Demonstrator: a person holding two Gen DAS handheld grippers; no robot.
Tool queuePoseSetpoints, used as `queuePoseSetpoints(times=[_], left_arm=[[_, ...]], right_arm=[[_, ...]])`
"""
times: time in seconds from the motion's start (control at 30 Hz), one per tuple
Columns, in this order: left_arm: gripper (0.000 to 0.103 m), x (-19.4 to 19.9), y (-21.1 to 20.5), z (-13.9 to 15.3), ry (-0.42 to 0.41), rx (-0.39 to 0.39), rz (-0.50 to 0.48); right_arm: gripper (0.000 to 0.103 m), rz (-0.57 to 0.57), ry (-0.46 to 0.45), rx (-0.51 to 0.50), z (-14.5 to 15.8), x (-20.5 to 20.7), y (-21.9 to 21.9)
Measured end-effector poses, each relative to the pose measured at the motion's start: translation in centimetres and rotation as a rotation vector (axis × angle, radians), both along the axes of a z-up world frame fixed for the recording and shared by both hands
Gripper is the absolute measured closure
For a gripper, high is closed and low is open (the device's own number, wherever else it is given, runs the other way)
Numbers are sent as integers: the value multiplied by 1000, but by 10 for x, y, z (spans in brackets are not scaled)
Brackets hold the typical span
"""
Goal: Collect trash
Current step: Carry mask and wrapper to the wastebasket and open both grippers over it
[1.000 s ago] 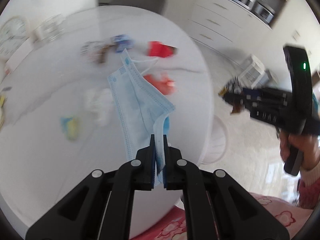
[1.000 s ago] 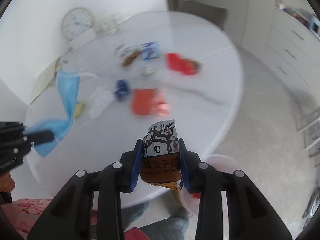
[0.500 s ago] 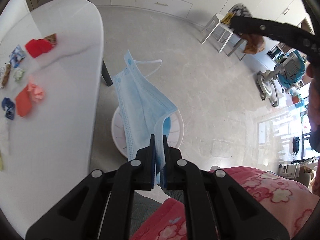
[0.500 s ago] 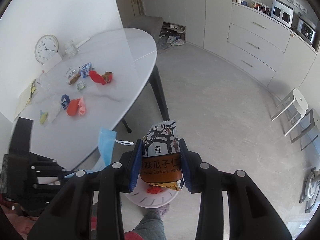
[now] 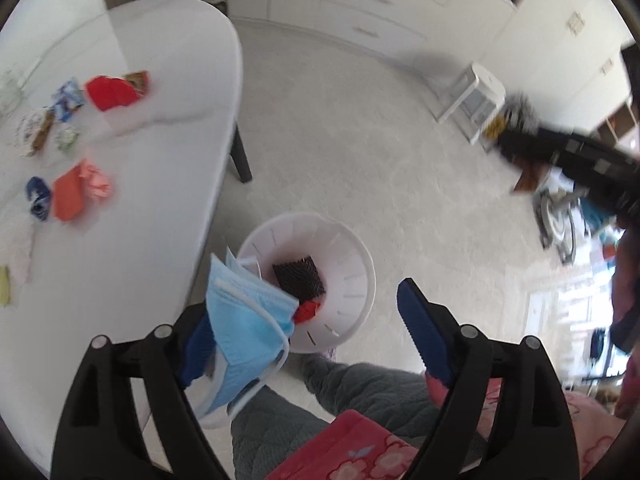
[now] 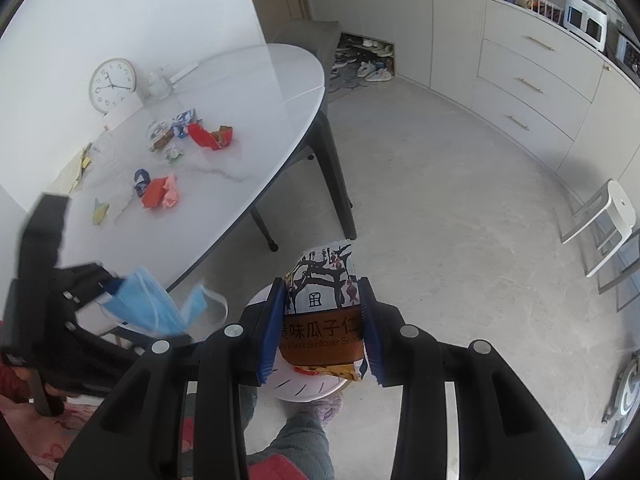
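Note:
My left gripper (image 5: 306, 300) hangs over the white trash bin (image 5: 356, 300) on the floor, its jaws opening and wide apart. The blue face mask (image 5: 248, 320) droops loose against the left finger, not pinched. A dark wrapper (image 5: 298, 276) and a red scrap (image 5: 306, 312) lie in the bin. My right gripper (image 6: 320, 286) is shut on a sunflower-seed packet (image 6: 320, 320) above the same bin (image 6: 304, 388). The mask (image 6: 148, 308) also shows in the right wrist view at lower left.
The white oval table (image 5: 160, 80) stands left of the bin and carries a red wrapper (image 5: 110, 92), an orange and pink one (image 5: 76, 194) and several more. A person's legs (image 5: 360, 392) are beside the bin. A white stool (image 6: 612, 216) and drawers (image 6: 532, 84) stand farther off.
Both hands swung from over the table to above the floor bin. The left jaws went from pinching the mask to wide apart, and the mask slumped sideways. The right grip is unchanged.

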State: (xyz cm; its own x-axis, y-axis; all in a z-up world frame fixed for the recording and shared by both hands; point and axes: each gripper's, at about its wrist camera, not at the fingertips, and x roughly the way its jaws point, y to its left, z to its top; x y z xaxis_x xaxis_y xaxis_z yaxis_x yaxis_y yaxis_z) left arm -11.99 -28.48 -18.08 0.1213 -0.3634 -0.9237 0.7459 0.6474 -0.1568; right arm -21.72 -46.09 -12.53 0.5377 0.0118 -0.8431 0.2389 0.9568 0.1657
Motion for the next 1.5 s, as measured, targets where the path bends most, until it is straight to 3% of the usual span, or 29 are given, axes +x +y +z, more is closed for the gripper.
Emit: queuePoseSetpoints(times=[0.13, 0.27, 0.83, 1.07, 1.33, 1.43, 1.5], left_arm=[[18, 14, 32, 32, -26, -84, 102], [18, 20, 44, 47, -42, -123, 144], [18, -12, -13, 51, 9, -166, -95], [17, -9, -13, 56, -1, -160, -93], [17, 0, -2, 60, -8, -141, -28], [17, 2, 5, 59, -11, -134, 1], [16, 4, 8, 58, -11, -130, 18]], right_arm=[[66, 33, 3, 23, -5, 5, 4], [66, 55, 6, 40, -9, 11, 6], [66, 33, -1, 68, -13, 4, -1], [66, 19, 10, 78, -18, 5, -5], [65, 90, 38, 80, -26, 15, 9], [59, 142, 63, 97, -32, 21, 20], [32, 163, 91, 90, -37, 25, 26]])
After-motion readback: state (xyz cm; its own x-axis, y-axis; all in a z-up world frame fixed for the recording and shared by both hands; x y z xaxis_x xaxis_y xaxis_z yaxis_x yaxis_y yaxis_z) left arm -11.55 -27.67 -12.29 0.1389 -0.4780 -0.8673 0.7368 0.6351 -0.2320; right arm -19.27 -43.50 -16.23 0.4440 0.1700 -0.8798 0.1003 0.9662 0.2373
